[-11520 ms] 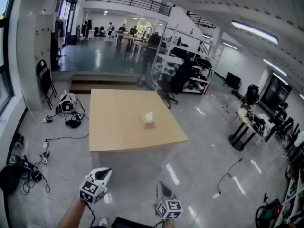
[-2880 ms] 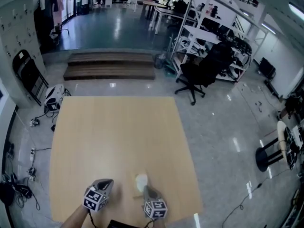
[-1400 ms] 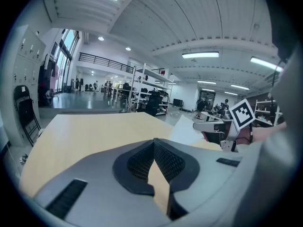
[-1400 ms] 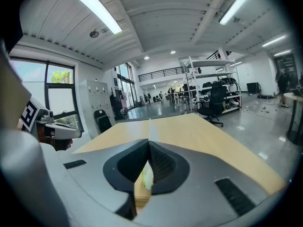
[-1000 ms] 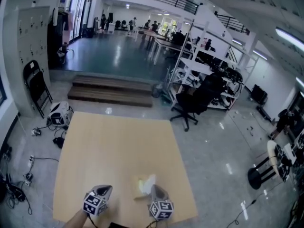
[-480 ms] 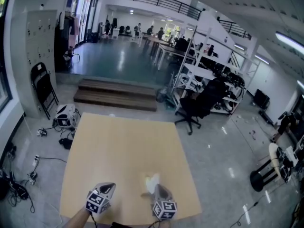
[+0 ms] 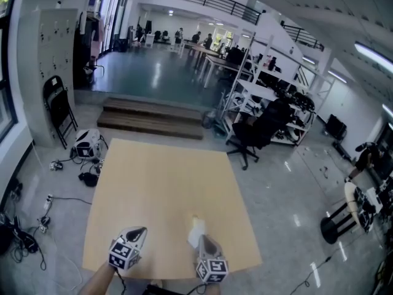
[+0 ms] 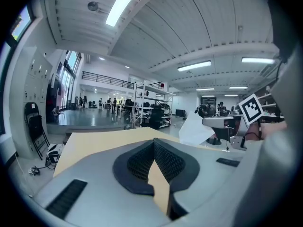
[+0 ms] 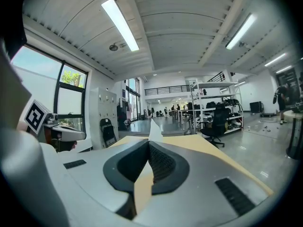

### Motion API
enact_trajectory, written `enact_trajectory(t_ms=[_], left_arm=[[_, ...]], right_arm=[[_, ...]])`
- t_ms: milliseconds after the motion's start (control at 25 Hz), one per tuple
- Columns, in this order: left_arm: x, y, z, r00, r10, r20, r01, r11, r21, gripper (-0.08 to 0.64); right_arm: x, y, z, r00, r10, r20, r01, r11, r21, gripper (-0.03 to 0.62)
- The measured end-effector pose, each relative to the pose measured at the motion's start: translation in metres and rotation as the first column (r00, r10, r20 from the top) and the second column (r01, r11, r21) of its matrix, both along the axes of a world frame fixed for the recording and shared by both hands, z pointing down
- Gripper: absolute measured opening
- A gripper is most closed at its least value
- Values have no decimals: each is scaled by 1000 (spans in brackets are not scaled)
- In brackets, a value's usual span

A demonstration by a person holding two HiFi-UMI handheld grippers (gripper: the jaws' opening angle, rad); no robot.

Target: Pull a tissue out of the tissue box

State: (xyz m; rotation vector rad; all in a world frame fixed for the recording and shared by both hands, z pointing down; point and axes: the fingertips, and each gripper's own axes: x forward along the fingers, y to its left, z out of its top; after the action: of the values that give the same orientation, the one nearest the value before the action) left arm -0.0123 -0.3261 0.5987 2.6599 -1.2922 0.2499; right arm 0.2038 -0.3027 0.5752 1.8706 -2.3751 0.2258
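Found no legible text, label, brand, number or sign in any view. Made out only black-and-white square patterns, without letters or digits, on the marker cube [image 7: 121, 255] of the left gripper [image 7: 139, 232] and on the matching cube [image 7: 211, 269] of the right gripper [image 7: 202, 239].
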Motion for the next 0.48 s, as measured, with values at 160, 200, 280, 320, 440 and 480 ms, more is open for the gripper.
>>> enact_trajectory(t_ms=[160, 200, 280, 320, 440, 480], left_arm=[[-10, 14, -17, 1000, -6, -10, 6, 999, 32, 8], [-12, 17, -20, 1000, -7, -12, 8, 999, 41, 8], [-16, 24, -21, 1000, -9, -17, 10, 999, 50, 8], [-19, 27, -20, 1000, -10, -20, 11, 999, 53, 8], [-26, 37, -23, 1000, -20, -23, 21, 998, 64, 8], [-29, 40, -24, 999, -25, -22, 26, 997, 69, 8]], right_arm=[[-13, 21, -9, 1000, -7, -3, 7, 1000, 15, 8], [-15, 27, -10, 1000, -7, -5, 7, 1000, 19, 8], [-19, 38, -10, 1000, -6, -7, 6, 1000, 25, 8], [-21, 43, -11, 1000, -7, -7, 7, 1000, 29, 8], [-29, 59, -13, 1000, -11, -2, 11, 999, 40, 9], [-31, 64, -14, 1000, -11, -1, 11, 999, 43, 8]])
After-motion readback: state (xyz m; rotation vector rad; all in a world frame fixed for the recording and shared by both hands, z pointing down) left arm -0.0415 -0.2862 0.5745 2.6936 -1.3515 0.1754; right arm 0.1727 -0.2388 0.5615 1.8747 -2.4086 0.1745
